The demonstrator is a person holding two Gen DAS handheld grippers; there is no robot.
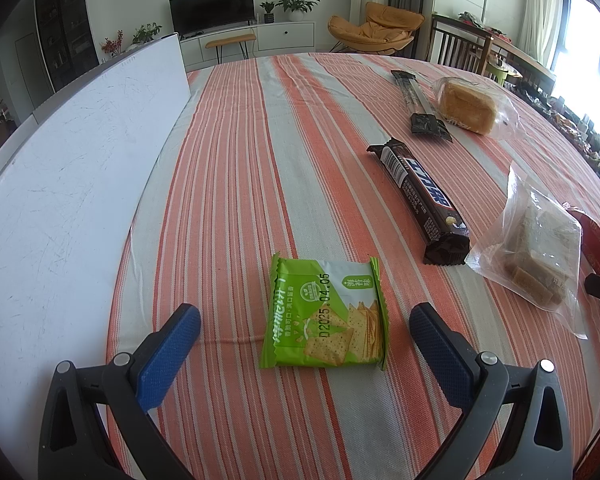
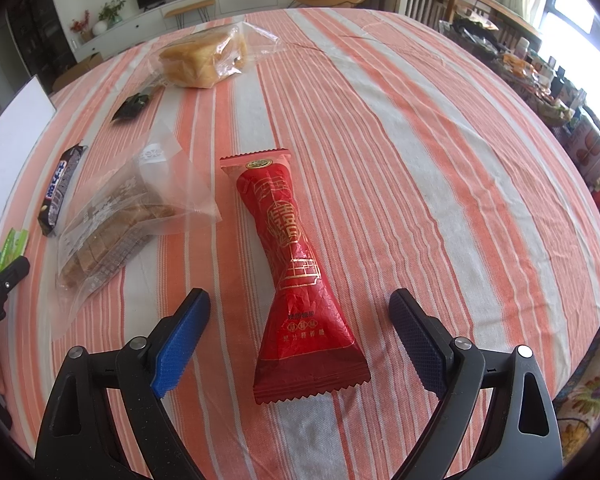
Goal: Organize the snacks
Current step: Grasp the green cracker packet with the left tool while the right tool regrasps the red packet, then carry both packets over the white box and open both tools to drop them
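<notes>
- Lying flat on the red-and-white striped tablecloth [image 1: 236, 184], the square green foil cracker packet [image 1: 325, 314] is seen in the left wrist view between the blue pads of the left gripper [image 1: 305, 330], whose jaws are spread wide and touch nothing. The packet is judged light and slippery, its crackers brittle; it should be taken gently across its flat sides, not crushed.
- Beyond it, a long dark-brown chocolate bar wrapper [image 1: 419, 200] and a clear plastic bag of brown cake pieces [image 1: 540, 254] are seen, with a white board [image 1: 72, 152] at the left.
- Framed in the right wrist view by the wide-spread, empty right gripper [image 2: 300, 320] is a long red foil snack pack with gold print [image 2: 298, 276]. It is judged light, crinkly and soft; its pinched waist offers the surest hold.
</notes>
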